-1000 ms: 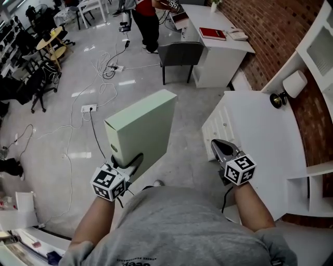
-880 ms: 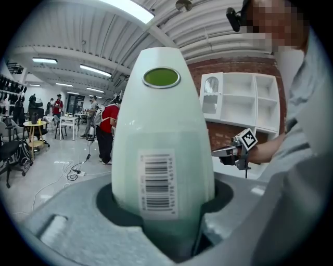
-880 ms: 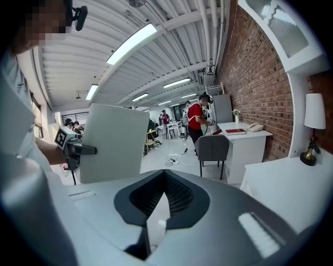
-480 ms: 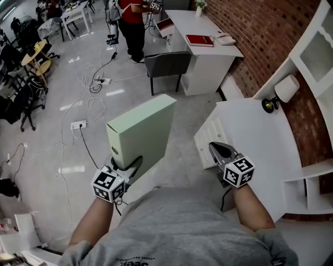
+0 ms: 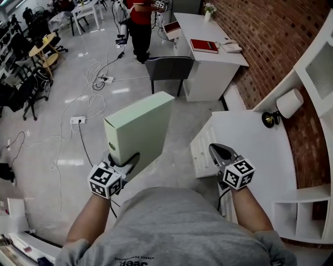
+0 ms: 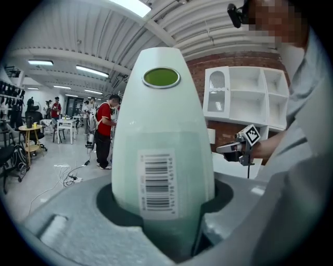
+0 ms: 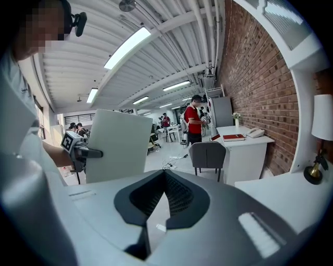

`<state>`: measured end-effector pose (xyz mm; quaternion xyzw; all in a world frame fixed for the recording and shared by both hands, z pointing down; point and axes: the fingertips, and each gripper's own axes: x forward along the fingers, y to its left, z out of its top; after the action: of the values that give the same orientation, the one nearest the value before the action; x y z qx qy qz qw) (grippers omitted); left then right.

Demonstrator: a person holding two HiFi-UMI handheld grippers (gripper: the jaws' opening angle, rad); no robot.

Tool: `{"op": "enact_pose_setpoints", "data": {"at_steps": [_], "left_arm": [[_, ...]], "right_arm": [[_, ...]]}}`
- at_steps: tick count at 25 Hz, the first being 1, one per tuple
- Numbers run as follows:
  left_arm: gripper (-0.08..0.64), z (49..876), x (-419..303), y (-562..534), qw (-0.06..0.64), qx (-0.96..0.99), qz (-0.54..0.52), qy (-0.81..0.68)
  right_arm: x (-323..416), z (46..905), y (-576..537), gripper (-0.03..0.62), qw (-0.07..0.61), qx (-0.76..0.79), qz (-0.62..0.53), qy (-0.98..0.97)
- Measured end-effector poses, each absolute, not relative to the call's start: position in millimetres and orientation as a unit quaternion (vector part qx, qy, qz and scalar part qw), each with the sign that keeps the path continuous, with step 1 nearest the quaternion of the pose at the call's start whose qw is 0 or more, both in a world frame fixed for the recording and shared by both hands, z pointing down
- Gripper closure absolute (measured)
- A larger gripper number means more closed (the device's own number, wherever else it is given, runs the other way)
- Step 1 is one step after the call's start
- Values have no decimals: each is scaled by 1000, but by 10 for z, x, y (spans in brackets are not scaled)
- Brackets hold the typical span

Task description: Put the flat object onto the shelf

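Note:
The flat object is a pale green file box (image 5: 140,130), held upright over the floor. My left gripper (image 5: 125,163) is shut on its lower corner. In the left gripper view the box's spine (image 6: 161,140), with a barcode label, fills the gap between the jaws. My right gripper (image 5: 217,151) is shut on nothing and hovers at the near edge of the white desk top (image 5: 255,150). From the right gripper view the box (image 7: 117,145) stands to the left. The white shelf (image 5: 299,210) with open cubbies is at the lower right, and the left gripper view shows the same shelf (image 6: 244,96) against the brick wall.
A small lamp (image 5: 283,106) stands on the white desk, which has drawers (image 5: 200,150) on its front. Farther off are a grey chair (image 5: 167,67), a white desk with a red book (image 5: 204,45), a person in red (image 5: 140,15) and cables on the floor (image 5: 99,78).
Both grippers and the box keep nearly the same places in the head view. The view has shifted, so the white desk lies closer and the cubby shelf shows at the lower right.

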<state>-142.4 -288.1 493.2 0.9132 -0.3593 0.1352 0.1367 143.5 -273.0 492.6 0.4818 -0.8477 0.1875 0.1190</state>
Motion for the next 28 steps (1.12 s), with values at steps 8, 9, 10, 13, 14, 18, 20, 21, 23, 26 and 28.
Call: {"op": "enact_pose_setpoints", "data": {"at_steps": [8,9,10,13,14,18,20,21,23,26,28], "left_arm": [[281,4753,-665,-2652,154,882,116,-431],[281,4727,-641,-2630,156,879,114,-435],[281,4699,-628,-2604,155,878,113,-438],[281,4600,-639,-2565,143,882,110,-435],[281,4571,-655,-2564,139,884,108,-433],[281,4453,-740,-2595,128,890,99,-427],[281,4403,-760,-2621,120,893,94,-423],[281,4389,-759,-2633,117,895,94,-420],[281,4370,-728,-2662,107,899,99,-413],[281,4311,-611,-2731,92,907,104,-397],[282,4242,-493,-2781,84,915,102,-382]], "right_arm": [[2218,4874,-2772,583,110,426,193,-877],[2253,4862,-2763,583,109,425,192,-878],[2275,4844,-2752,583,108,424,190,-879],[2288,4771,-2761,583,100,431,181,-878],[2285,4752,-2773,583,96,436,180,-876],[2205,4665,-2821,583,89,447,177,-872],[2159,4601,-2853,581,89,449,169,-873],[2146,4572,-2867,583,89,451,166,-872],[2144,4525,-2891,583,90,455,159,-871],[2222,4437,-2923,583,87,466,152,-867],[2329,4363,-2922,581,84,479,149,-861]]}}
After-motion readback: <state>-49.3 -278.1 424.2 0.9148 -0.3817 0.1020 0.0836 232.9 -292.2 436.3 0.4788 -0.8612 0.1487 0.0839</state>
